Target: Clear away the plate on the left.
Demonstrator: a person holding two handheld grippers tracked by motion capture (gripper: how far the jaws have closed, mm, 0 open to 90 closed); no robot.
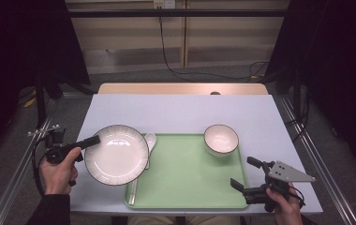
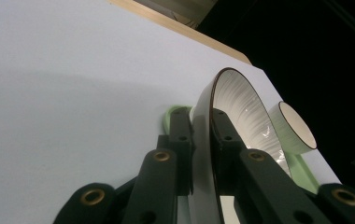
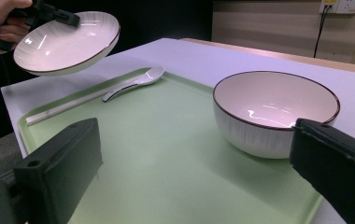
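Observation:
A white ribbed plate (image 1: pixel 116 154) with a dark rim hangs tilted in the air over the tray's left edge. My left gripper (image 1: pixel 92 140) is shut on its left rim. In the left gripper view the jaws pinch the plate (image 2: pixel 241 100) edge-on. From the right gripper view the plate (image 3: pixel 68 42) floats above the table, with the left gripper (image 3: pixel 56 16) on its far rim. My right gripper (image 1: pixel 242 172) stands open at the tray's near right corner. Nothing sits between its fingers, and it faces a white bowl (image 3: pixel 273 112).
A green tray (image 1: pixel 190 178) lies on the pale table (image 1: pixel 176 112). The bowl (image 1: pixel 221 139) stands at the tray's far right. A white spoon (image 1: pixel 150 140) and pale chopsticks (image 1: pixel 133 187) lie along the tray's left side. The table's far half is bare.

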